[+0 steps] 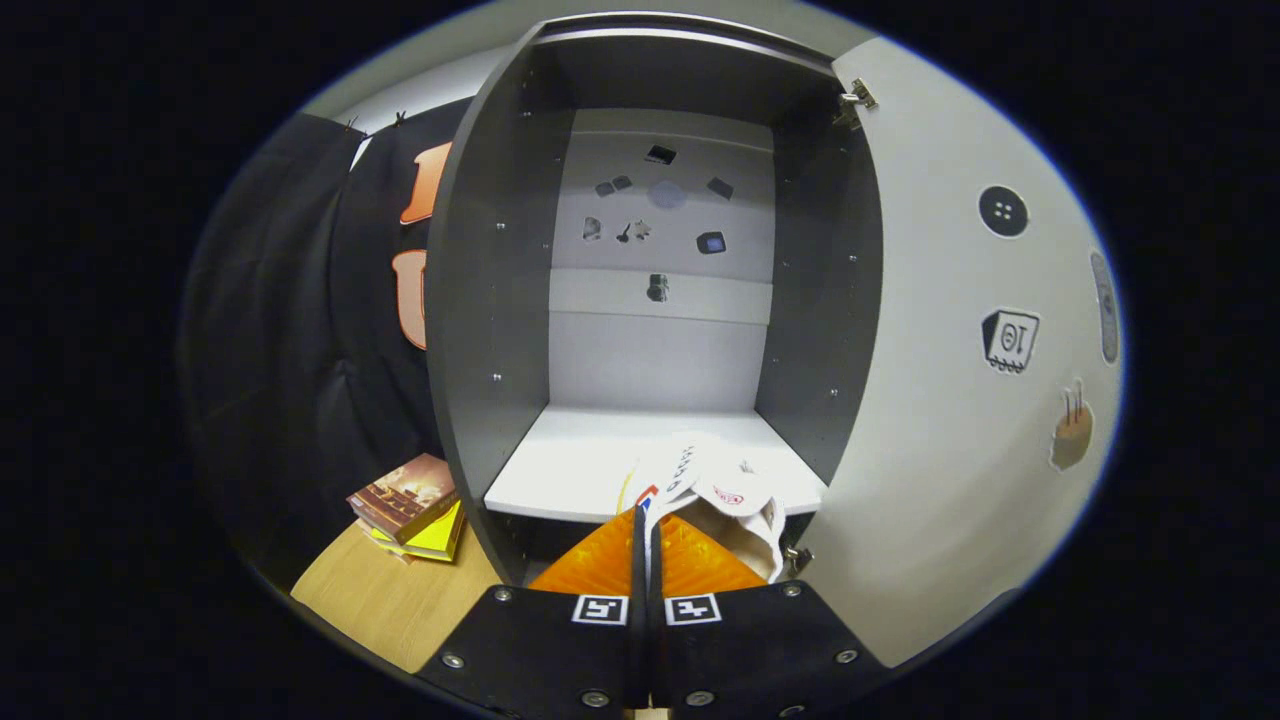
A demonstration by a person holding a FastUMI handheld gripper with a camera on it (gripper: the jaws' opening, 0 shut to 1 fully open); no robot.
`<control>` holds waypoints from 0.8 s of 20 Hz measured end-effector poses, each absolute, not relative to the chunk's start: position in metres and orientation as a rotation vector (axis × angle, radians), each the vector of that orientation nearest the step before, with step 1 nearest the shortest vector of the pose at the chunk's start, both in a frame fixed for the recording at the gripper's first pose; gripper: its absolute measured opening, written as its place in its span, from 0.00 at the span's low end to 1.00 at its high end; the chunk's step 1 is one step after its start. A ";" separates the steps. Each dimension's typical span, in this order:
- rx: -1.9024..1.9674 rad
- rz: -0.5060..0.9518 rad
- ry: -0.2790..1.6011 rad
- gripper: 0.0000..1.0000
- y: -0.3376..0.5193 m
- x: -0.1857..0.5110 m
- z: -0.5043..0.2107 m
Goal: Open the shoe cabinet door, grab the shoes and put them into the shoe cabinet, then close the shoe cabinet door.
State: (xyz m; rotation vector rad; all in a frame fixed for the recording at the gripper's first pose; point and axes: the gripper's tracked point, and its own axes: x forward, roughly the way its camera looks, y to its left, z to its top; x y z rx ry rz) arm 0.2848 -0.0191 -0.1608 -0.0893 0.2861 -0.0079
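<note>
The shoe cabinet (490, 330) stands open right ahead, its grey inside walls framing a white shelf (570, 465). Its door (950, 420) is swung out to the right, with stickers on the inner face. A white high-top shoe (720, 490) with a small red mark hangs at the shelf's front edge, partly over it. My gripper (645, 520) is shut, the fingers pinching the shoe's thin collar edge between them. The shoe's lower part is hidden behind the right finger.
Several small stickers dot the cabinet's white back panel (660, 340). A stack of books (410, 505) lies on the wooden tabletop (380, 600) left of the cabinet. A hinge (858, 98) shows at the door's top corner.
</note>
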 end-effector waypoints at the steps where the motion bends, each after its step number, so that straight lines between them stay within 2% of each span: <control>1: -0.084 -0.003 0.276 0.00 -0.017 0.298 -0.158; 9: -0.086 0.047 0.271 0.00 -0.006 0.411 -0.169; 16: -0.091 0.062 0.324 0.00 0.000 0.454 -0.199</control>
